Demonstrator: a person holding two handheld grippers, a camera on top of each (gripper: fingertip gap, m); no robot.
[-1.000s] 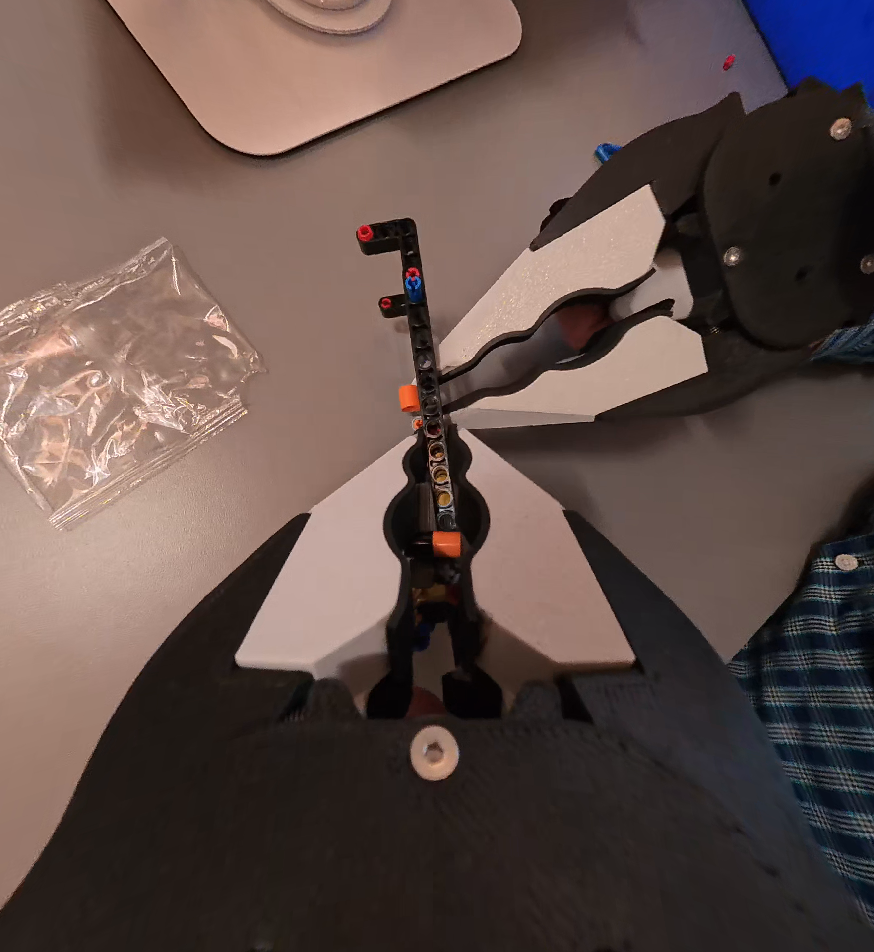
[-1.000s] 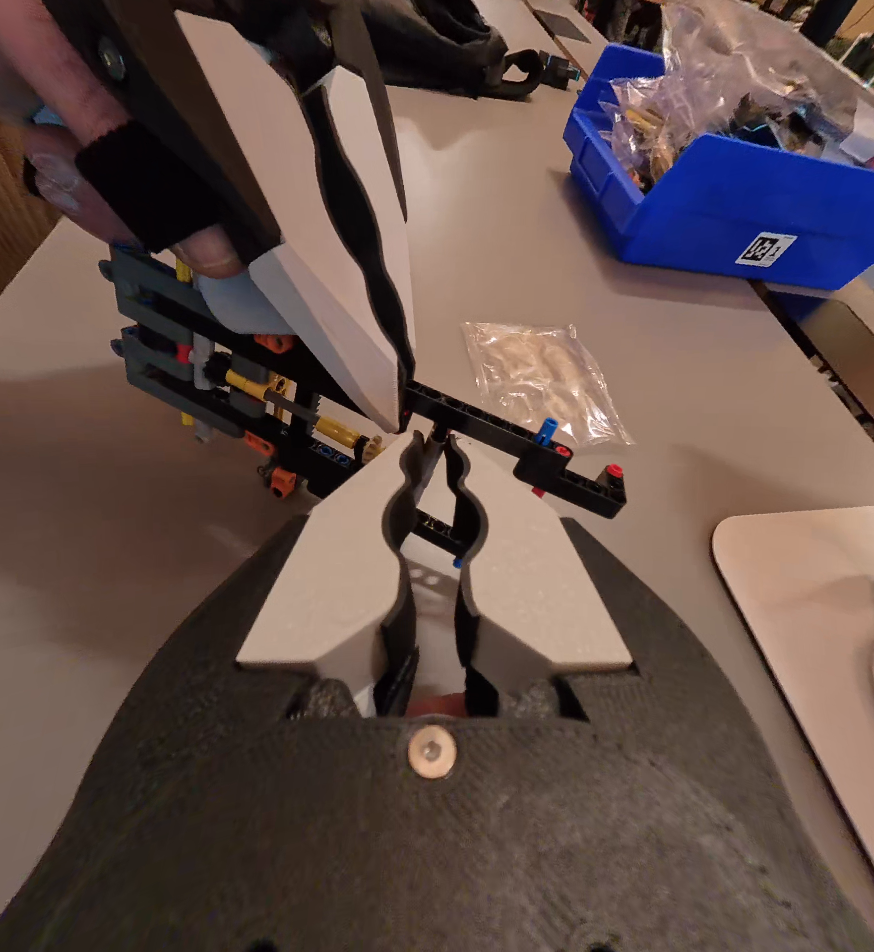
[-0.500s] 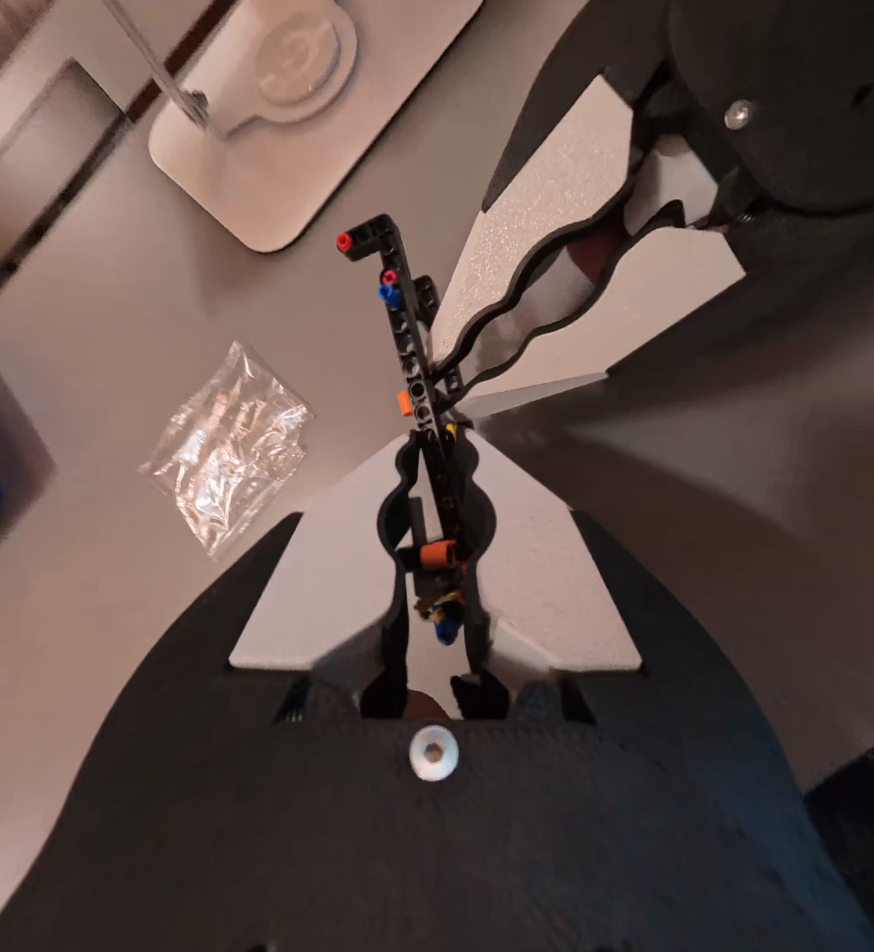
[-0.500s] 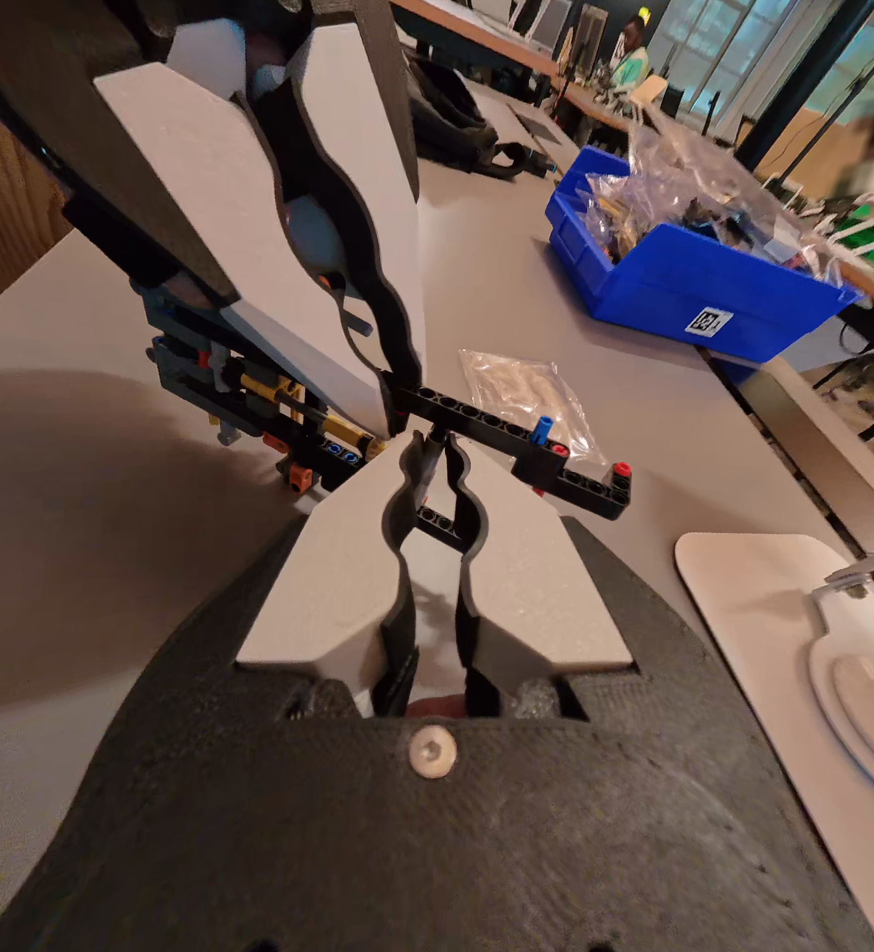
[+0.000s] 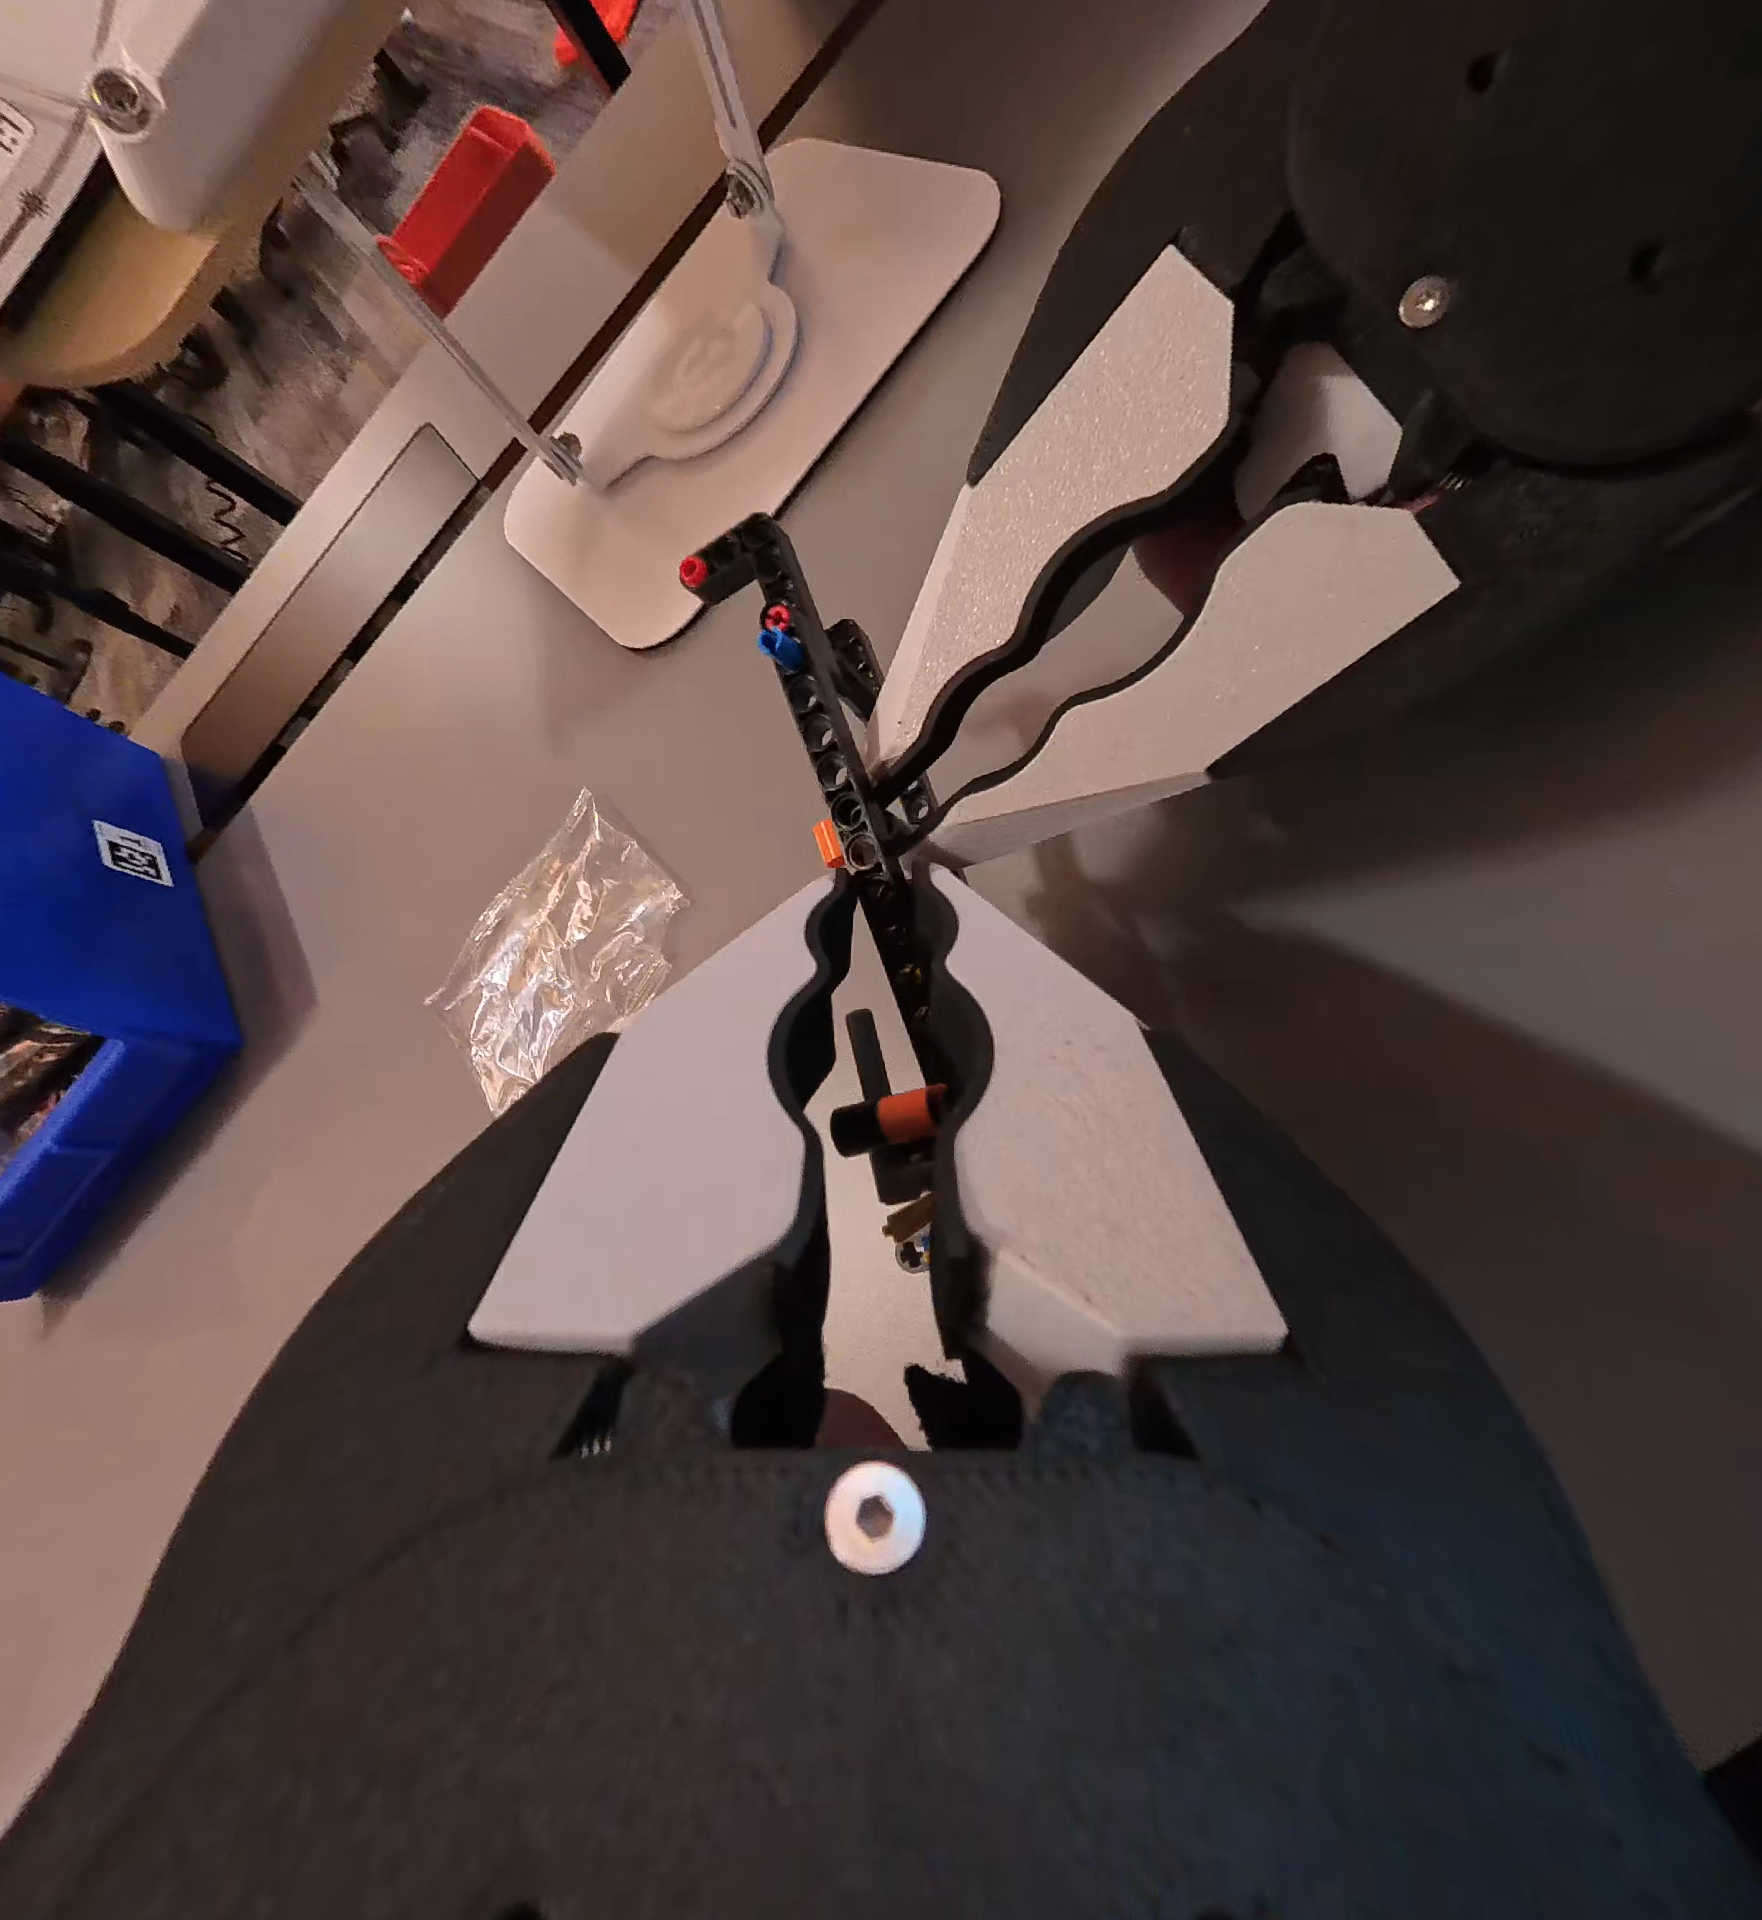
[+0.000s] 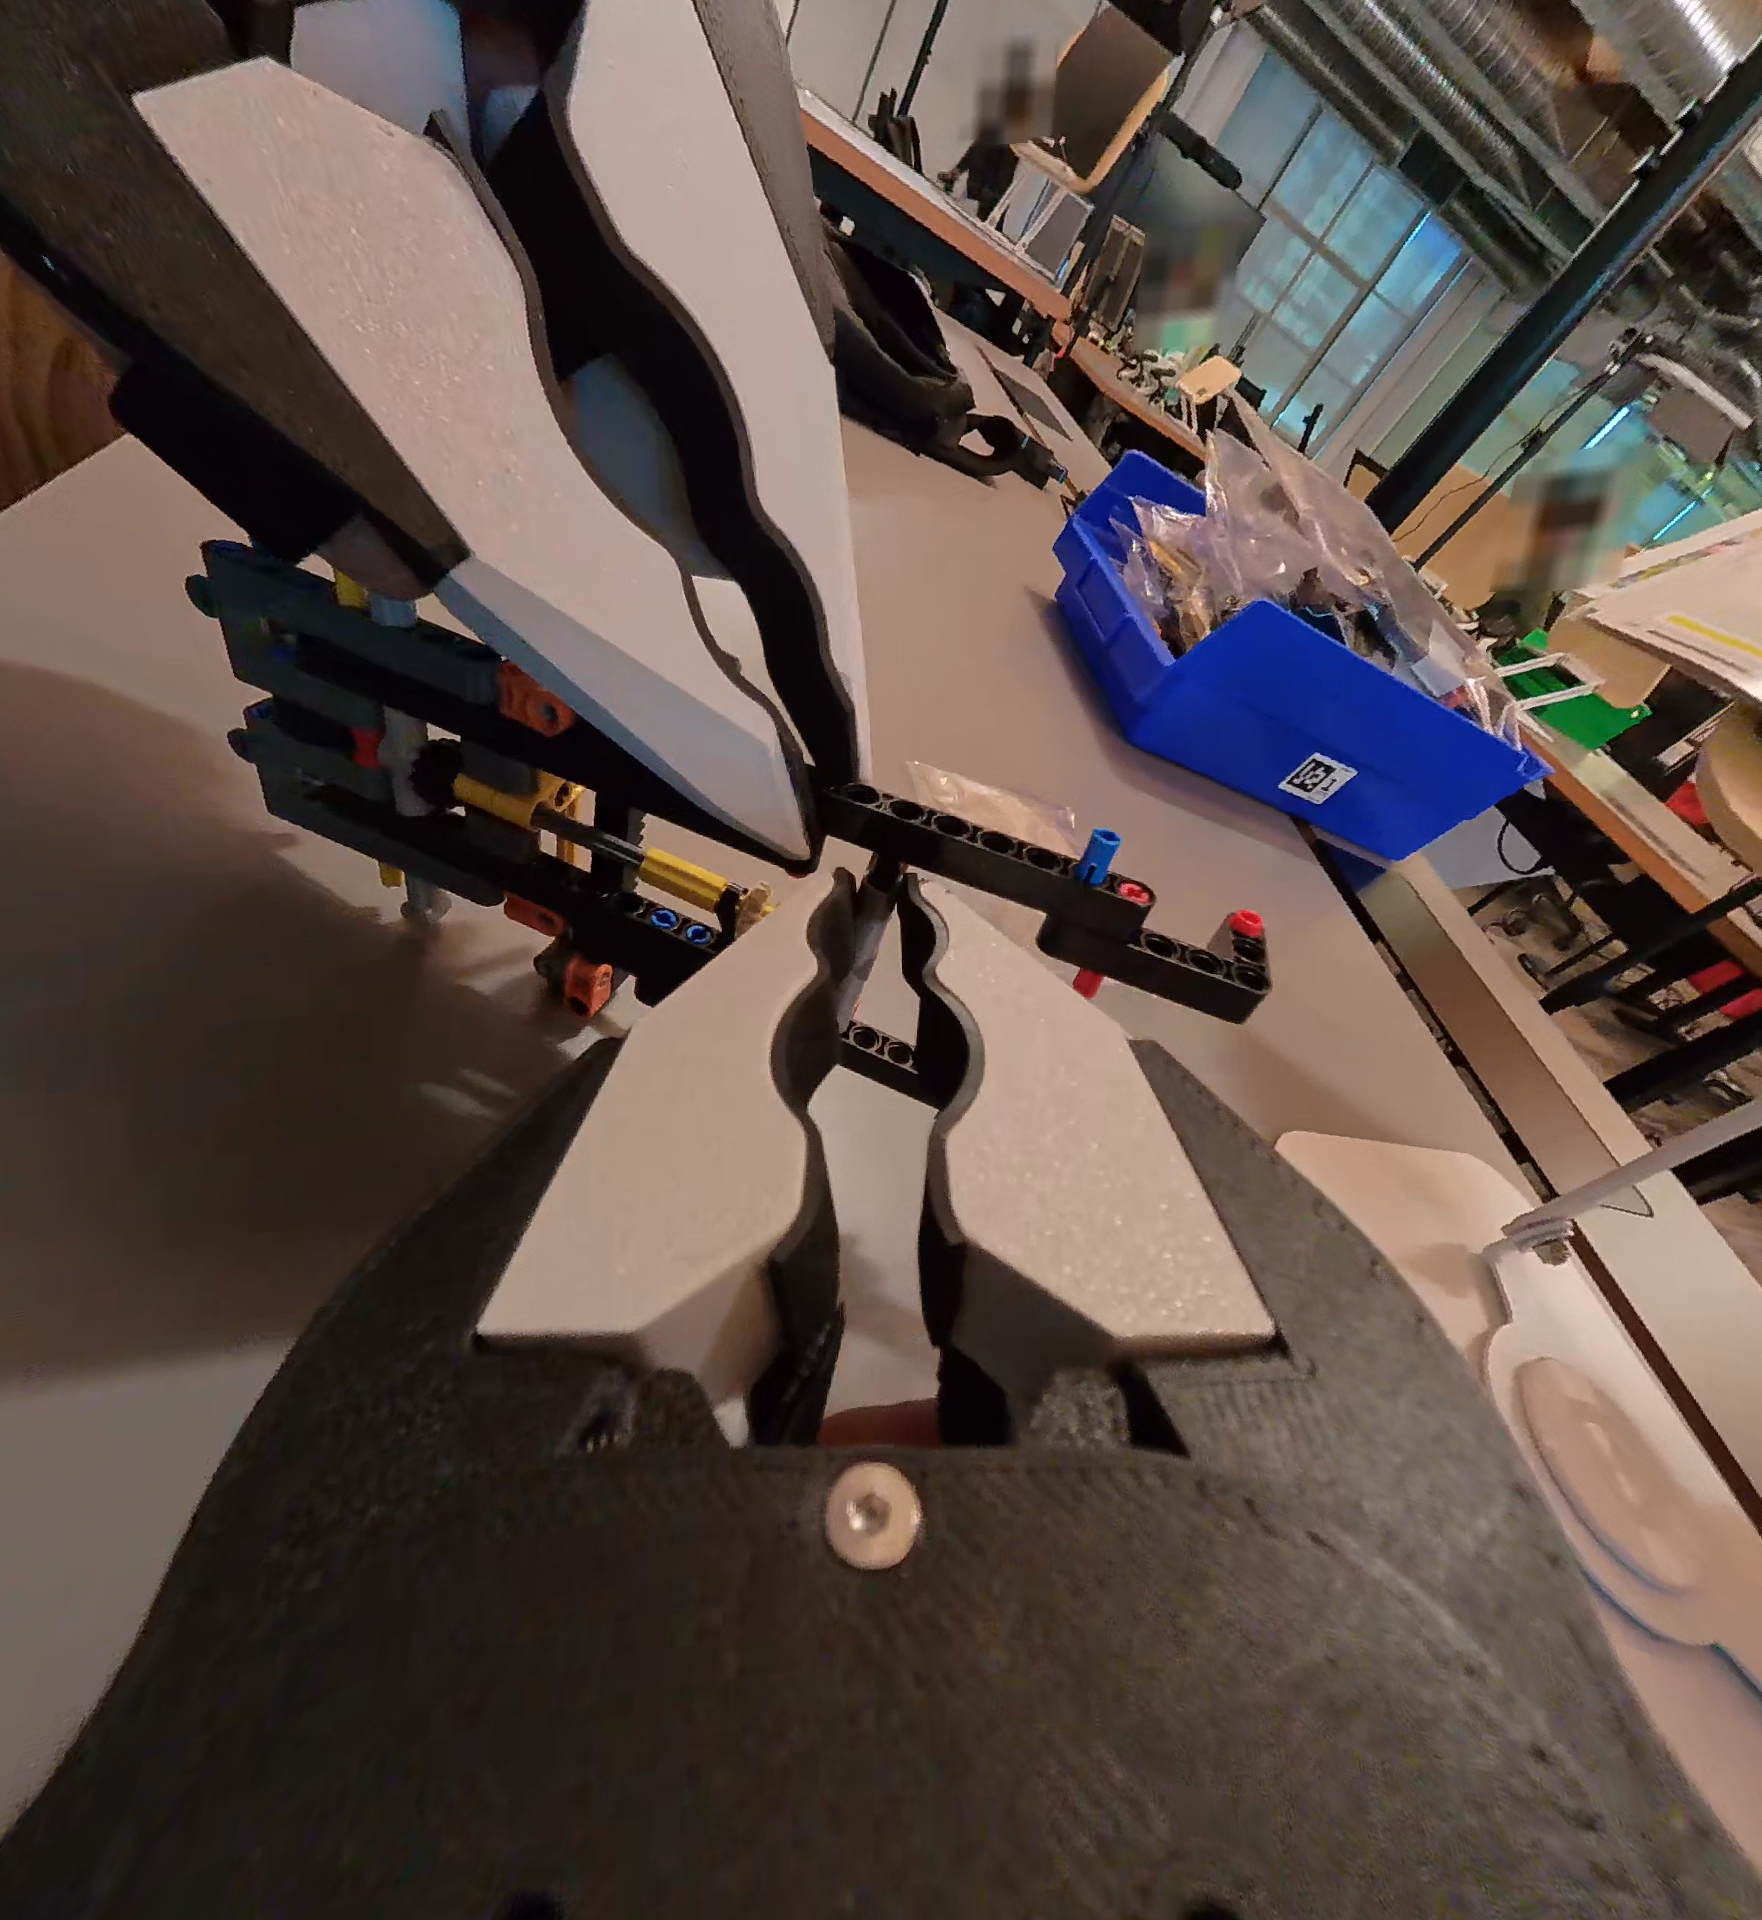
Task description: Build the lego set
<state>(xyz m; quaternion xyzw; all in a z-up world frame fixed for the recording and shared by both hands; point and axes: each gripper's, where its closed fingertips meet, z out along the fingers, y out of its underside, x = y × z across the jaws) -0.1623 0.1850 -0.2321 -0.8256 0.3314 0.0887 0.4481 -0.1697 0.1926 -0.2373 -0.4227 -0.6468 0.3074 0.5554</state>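
Grippers risen, lego assembly (image 6: 970,842) pinched between both

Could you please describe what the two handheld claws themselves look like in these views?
Both match: the left claw and right claw each have a textured matte black body, a silver hex screw at centre, and two pale grey wedge-shaped fingers lined with wavy black pads. No cables or sleeves show.

Bare table (image 5: 1479,1039) right; bag (image 5: 555,935) left.
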